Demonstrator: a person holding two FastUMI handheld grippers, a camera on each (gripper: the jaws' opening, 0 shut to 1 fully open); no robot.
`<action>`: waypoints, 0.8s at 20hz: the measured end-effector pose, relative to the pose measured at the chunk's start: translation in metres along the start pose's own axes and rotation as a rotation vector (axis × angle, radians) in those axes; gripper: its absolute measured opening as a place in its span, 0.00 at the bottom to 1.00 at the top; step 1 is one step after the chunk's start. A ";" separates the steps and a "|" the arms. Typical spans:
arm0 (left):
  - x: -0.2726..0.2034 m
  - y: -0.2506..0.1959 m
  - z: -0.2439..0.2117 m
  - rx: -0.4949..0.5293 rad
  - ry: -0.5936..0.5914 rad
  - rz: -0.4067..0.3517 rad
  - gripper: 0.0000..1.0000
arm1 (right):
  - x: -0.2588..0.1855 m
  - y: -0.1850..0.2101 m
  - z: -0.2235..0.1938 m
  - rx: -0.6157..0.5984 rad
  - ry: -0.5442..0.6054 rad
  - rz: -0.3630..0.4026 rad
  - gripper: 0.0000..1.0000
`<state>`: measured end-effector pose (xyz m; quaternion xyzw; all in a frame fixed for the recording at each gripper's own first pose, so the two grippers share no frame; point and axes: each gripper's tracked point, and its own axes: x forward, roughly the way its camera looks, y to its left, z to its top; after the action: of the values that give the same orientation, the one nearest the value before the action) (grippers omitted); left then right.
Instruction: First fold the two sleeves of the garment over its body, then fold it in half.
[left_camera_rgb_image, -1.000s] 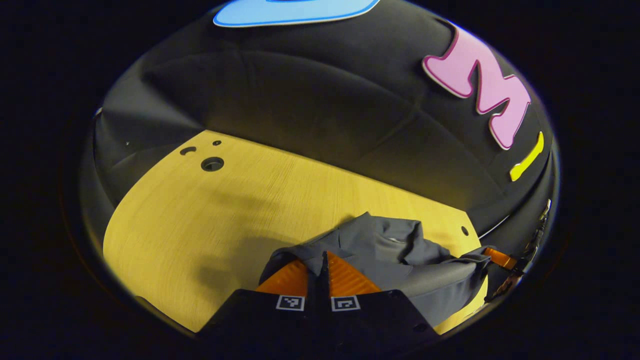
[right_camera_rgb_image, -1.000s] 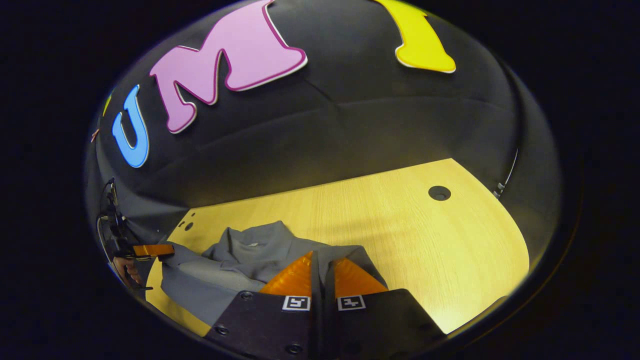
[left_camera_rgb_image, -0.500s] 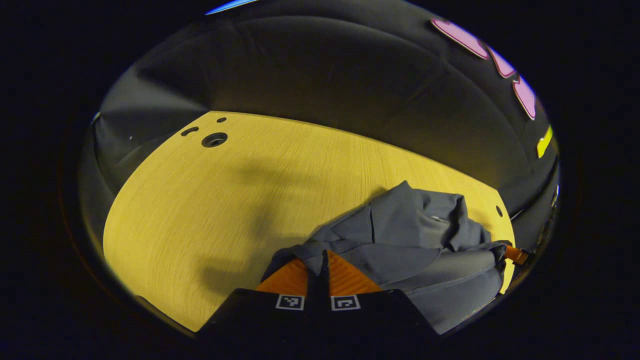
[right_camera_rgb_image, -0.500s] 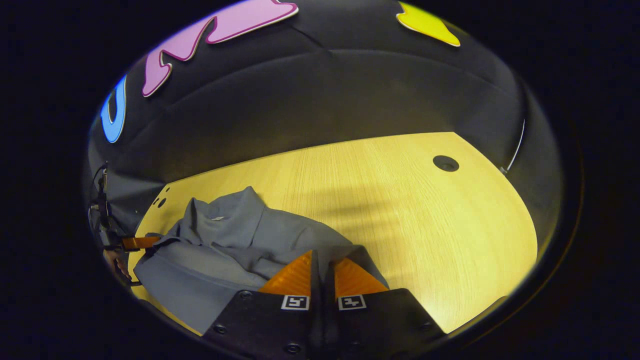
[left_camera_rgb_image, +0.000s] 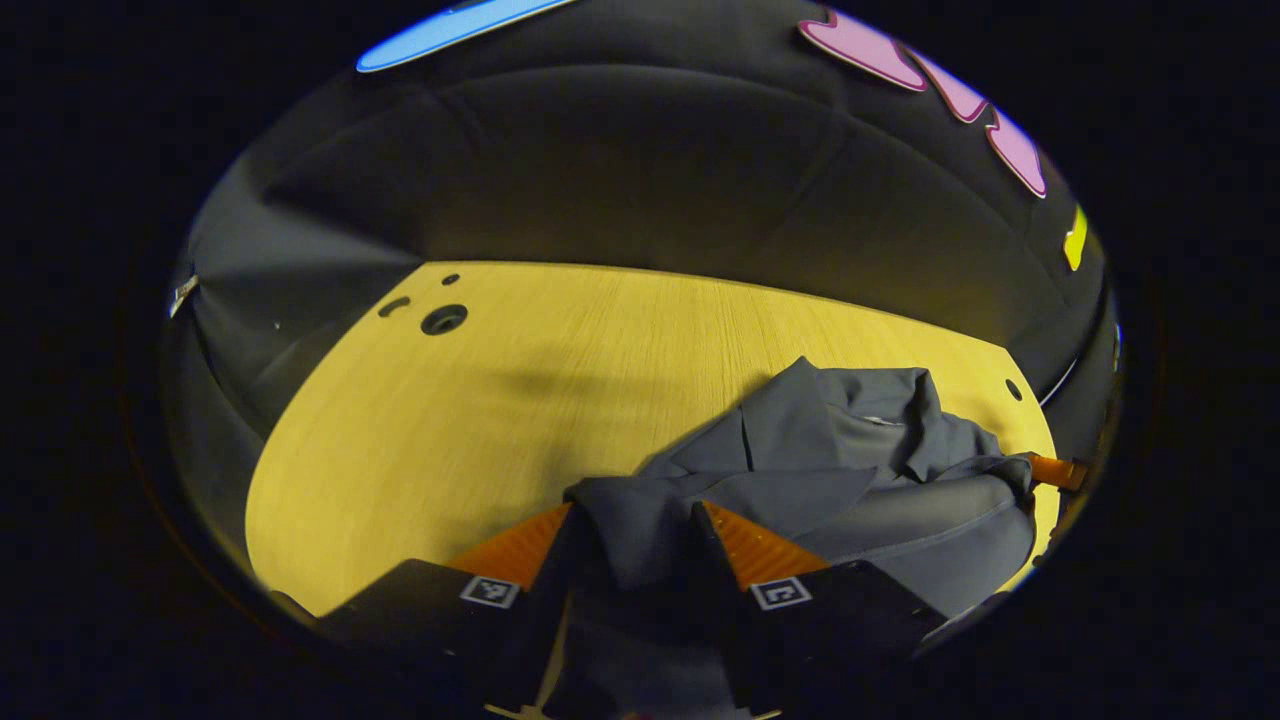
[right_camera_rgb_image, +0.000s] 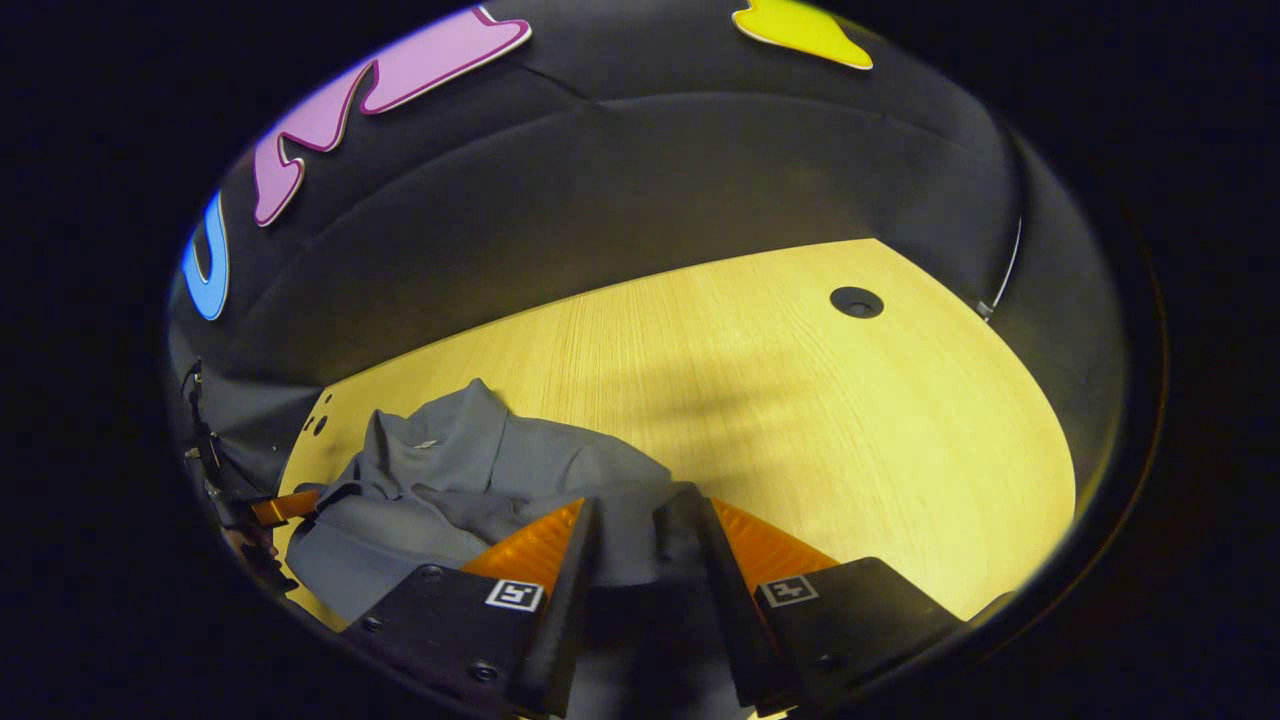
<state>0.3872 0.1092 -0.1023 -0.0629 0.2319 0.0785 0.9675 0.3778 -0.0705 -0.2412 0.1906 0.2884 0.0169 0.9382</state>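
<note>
On the near part of the wooden table lies the garment, a grey shirt with a collar, bunched and doubled over itself with rumpled folds, not flat. It looks light and limp; I judge it will sag and slide wherever it is not held, so corners, hem edges or cuffs are the best places to pinch, with both ends drawn out evenly. A thick seam would give a surer hold than loose cloth. In the left gripper view, the left gripper has its fingers spread, with a fold of grey cloth lying loose between them. In the right gripper view, the right gripper is likewise spread, cloth in the gap but not pinched. The dark booth wall stands behind the table.
</note>
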 end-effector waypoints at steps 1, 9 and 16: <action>-0.008 0.002 0.002 0.006 -0.011 0.005 0.70 | -0.008 -0.002 0.004 -0.004 -0.015 -0.007 0.65; -0.098 -0.006 0.004 0.011 -0.125 -0.047 0.89 | -0.095 0.018 0.020 -0.075 -0.120 0.060 0.77; -0.193 -0.033 -0.009 0.027 -0.216 -0.143 0.91 | -0.181 0.060 0.019 -0.140 -0.222 0.151 0.77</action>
<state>0.2200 0.0514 -0.0187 -0.0573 0.1224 0.0128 0.9907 0.2423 -0.0476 -0.1076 0.1464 0.1657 0.0866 0.9714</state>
